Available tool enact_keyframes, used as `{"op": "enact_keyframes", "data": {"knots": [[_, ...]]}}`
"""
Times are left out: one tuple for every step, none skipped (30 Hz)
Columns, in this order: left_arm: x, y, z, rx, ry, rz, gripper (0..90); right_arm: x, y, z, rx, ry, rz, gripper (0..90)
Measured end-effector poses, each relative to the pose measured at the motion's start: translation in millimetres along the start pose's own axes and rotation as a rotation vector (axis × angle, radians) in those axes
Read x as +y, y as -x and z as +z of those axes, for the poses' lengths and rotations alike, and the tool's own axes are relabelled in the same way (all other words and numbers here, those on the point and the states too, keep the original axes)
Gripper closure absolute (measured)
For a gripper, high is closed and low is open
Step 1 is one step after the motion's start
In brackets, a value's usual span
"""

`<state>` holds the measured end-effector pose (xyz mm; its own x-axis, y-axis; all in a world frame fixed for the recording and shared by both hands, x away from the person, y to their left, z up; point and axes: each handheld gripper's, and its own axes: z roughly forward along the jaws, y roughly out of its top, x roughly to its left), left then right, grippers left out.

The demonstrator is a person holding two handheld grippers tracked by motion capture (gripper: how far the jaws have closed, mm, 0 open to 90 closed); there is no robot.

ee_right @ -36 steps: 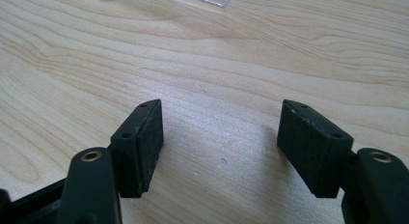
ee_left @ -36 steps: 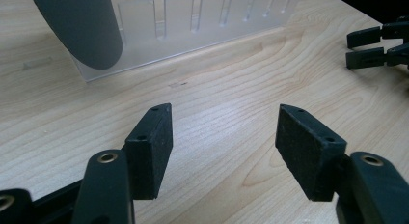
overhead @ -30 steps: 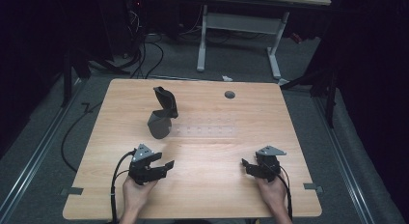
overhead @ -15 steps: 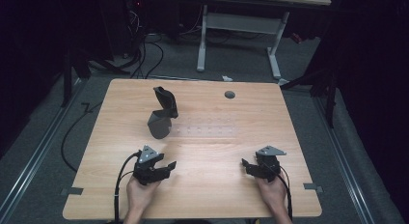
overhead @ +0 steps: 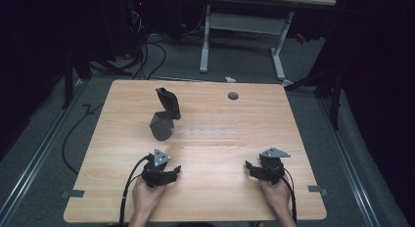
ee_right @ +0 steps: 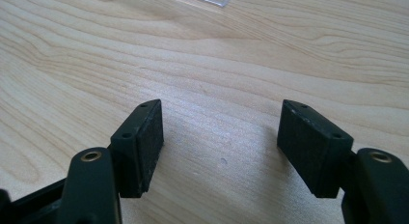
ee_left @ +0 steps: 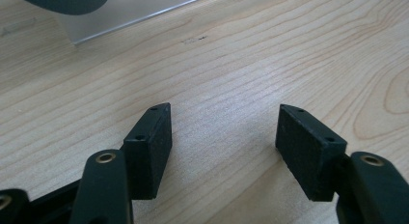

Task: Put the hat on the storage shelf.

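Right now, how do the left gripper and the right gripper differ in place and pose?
The left gripper lies near the dark grey object; the right gripper lies farther from it. The left gripper's jaws point right, the right gripper's jaws point left. Both are open, empty and low over the wooden table.

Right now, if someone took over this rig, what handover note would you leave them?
Left gripper: open, nothing between the jaws, low over the wooden table near its front edge.
Right gripper: open, nothing between the jaws, also low near the front edge.
Dark grey object: stands untouched left of centre, beside a clear plastic tray.
Done: nothing visible.
Left: probably reach forward for the object.
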<state>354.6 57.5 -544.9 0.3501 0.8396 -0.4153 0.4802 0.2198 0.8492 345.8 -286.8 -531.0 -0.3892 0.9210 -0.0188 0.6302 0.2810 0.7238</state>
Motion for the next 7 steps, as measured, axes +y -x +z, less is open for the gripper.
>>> {"op": "enact_keyframes", "data": {"knots": [[-0.3,0.5,0.4,-0.001,-0.002,0.003,37.1,0.0,0.0,0.0,0.0,0.0,0.0,33.4],[-0.7,0.8,0.7,-0.004,-0.004,0.01,35.8,0.0,0.0,0.0,0.0,0.0,0.0,33.3],[-1.2,1.3,0.8,-0.008,-0.009,0.013,34.0,0.0,0.0,0.0,0.0,0.0,0.0,33.3],[-1.5,1.7,0.7,-0.009,-0.013,0.018,32.1,0.0,0.0,0.0,0.0,0.0,0.0,33.3],[-2.1,2.2,0.6,-0.01,-0.016,0.021,30.8,0.0,0.0,0.0,0.0,0.0,0.0,33.3],[-2.3,2.3,0.5,-0.011,-0.017,0.022,29.6,0.0,0.0,0.0,0.0,0.0,0.0,33.3],[-2.3,2.3,0.4,-0.011,-0.018,0.022,28.9,0.0,-0.1,0.0,0.0,0.0,0.0,33.3]]}}
